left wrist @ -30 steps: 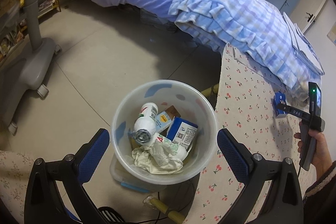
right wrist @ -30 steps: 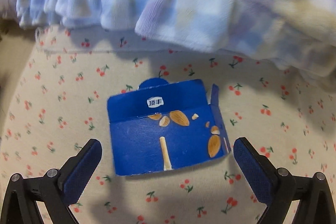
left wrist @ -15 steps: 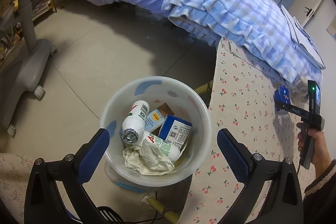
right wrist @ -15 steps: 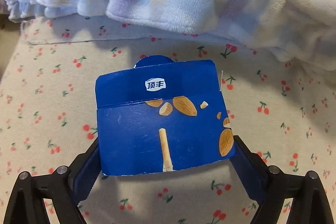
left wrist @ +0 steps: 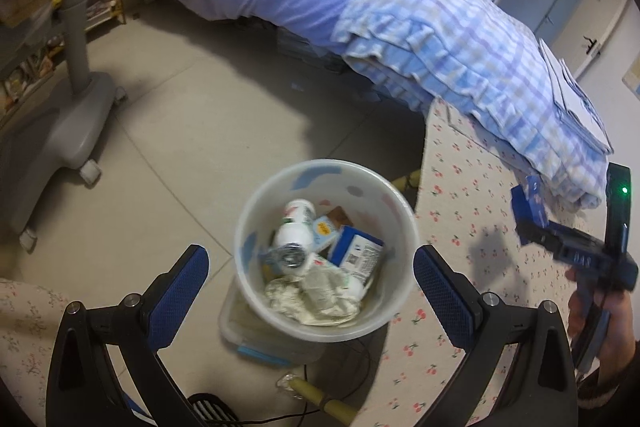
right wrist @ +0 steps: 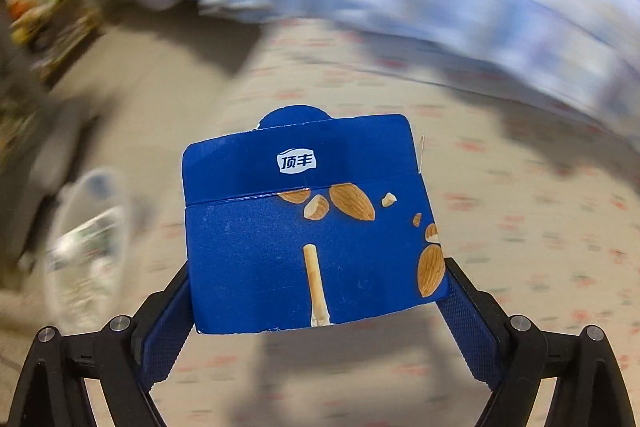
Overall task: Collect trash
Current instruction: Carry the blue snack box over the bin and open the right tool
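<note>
Box: the blue snack box (right wrist: 308, 227) sits clamped between the right gripper (right wrist: 316, 303) pads, lifted clear of the cherry-print table (right wrist: 520, 247); in the left wrist view it shows small and blue at the right edge (left wrist: 528, 207).
Right grip: pads press on both side walls of the box, jaws wide because the box is wide; the hold looks square and low on the box.
Bin: the white bin (left wrist: 256, 211) stands on the floor beside the table edge, already holding a bottle, cartons and crumpled paper; in the right view it is a blur at the left.
Step in hand: carrying the box from table to bin, by my reading.
Doing it well: bring the box over the bin mouth before letting go; tip the open flap downward so it drops in flat rather than catching the rim.
Left gripper (left wrist: 310, 279): jaws wide and empty, angled steeply down, framing the bin from above.
Right hand (left wrist: 600, 319): grips the handle at the frame's right edge, gripper tilted downward.
</note>
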